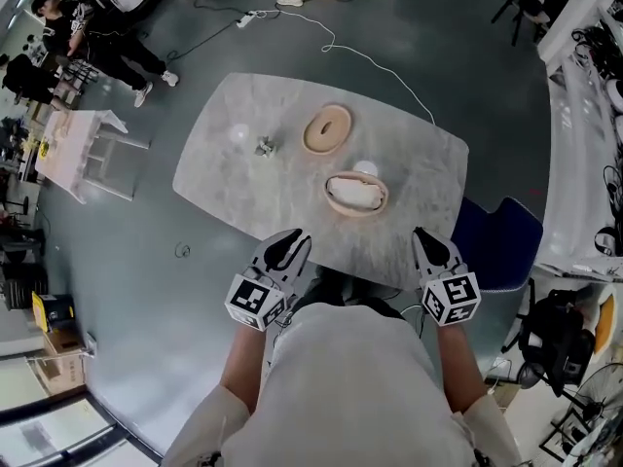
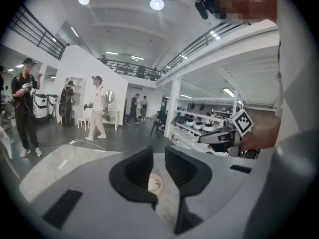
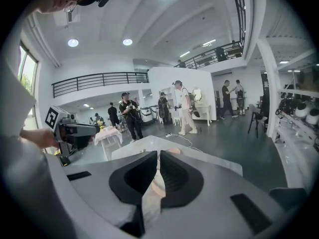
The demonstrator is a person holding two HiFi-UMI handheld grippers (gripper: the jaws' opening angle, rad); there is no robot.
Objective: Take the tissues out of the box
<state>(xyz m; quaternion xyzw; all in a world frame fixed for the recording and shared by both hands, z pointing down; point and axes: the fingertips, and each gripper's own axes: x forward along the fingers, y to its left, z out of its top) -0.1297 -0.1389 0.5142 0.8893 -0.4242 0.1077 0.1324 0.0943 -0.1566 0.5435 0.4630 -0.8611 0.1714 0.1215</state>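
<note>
Head view, looking steeply down. A pale marbled table (image 1: pixel 428 163) carries the open tissue box (image 1: pixel 333 200), a shallow wooden oval near the table's near edge, with white tissues (image 1: pixel 354 191) still lying inside it. The box's round wooden lid (image 1: pixel 327 129), cut with an oval slot, lies flat on the table just beyond and apart from the box. A small crumpled scrap (image 1: pixel 264 146) sits to the left of the lid; what it is cannot be made out.

The left gripper (image 1: pixel 297 237) and the right gripper (image 1: pixel 421 233) hover at the table's near edge, either side of the box and well short of it. Each bears a cube with black-and-white square markers (image 1: pixel 255 300), which show patterns only, no letters.

Left gripper view: the jaws stand moderately apart and hold nothing; the box is seen far off through the gap.

Right gripper view: the jaws are drawn close, with only a narrow slit between them, and grip nothing; table and box show through the slit.

Surroundings: a blue chair (image 1: pixel 501 241) stands at the table's right, a white cable (image 1: pixel 380 66) runs across the grey floor, and people (image 1: pixel 107 47) stand at upper left.
</note>
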